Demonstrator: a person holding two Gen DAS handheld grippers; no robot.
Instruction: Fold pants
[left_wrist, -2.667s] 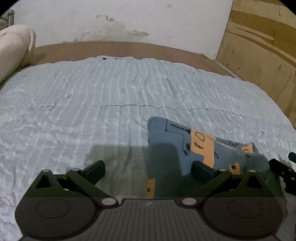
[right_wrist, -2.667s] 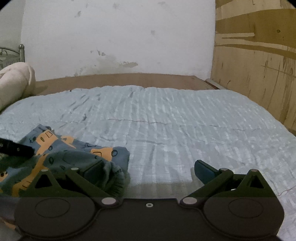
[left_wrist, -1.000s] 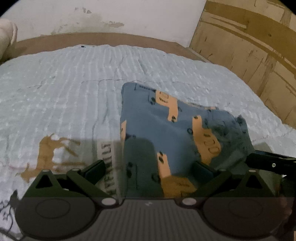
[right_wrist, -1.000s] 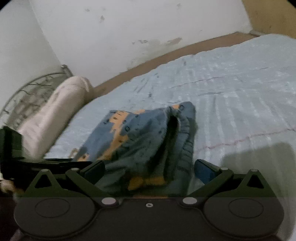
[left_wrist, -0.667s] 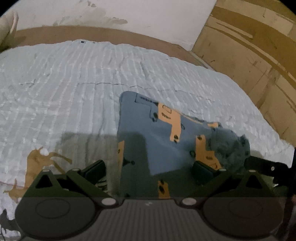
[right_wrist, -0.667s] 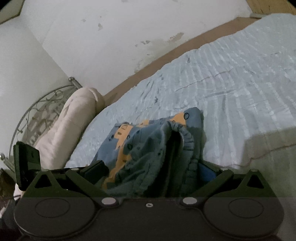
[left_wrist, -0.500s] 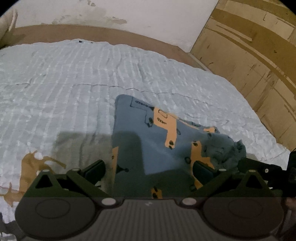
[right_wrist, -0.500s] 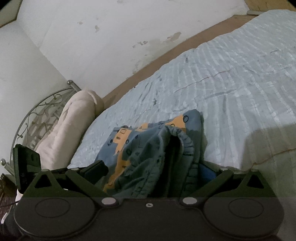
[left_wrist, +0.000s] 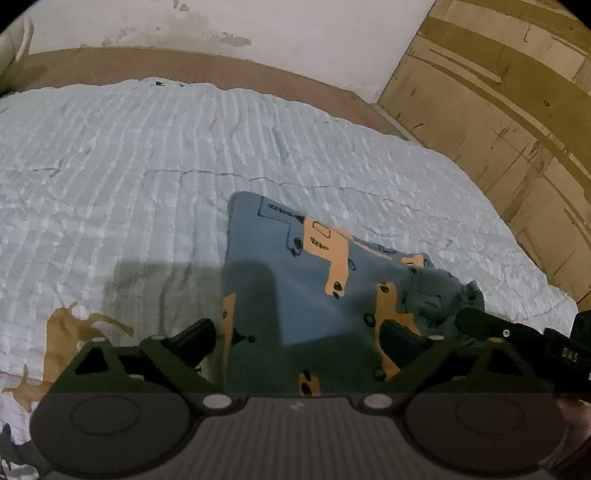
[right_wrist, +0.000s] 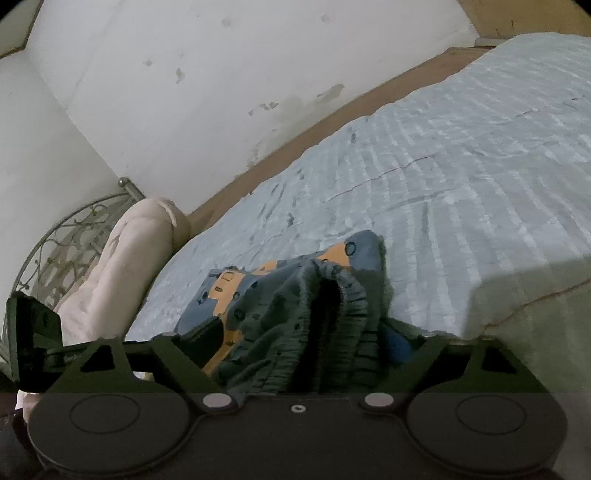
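Pants (left_wrist: 314, 280) lie on the bed (left_wrist: 147, 166) as a compact folded block, waistband end bunched toward the right. Left tool (left_wrist: 295, 338): jaws apart, just been closing, straddling the near edge without pressing. Right tool (right_wrist: 306, 339): same, around the ribbed waistband (contact unclear). Folding looks nearly done; the bunched end remains.

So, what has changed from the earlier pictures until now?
Both grippers moved in over the folded pants. The left gripper and right gripper have just begun closing, jaws still wide, cloth between them, not pinched. The pants stay folded on the bedspread.
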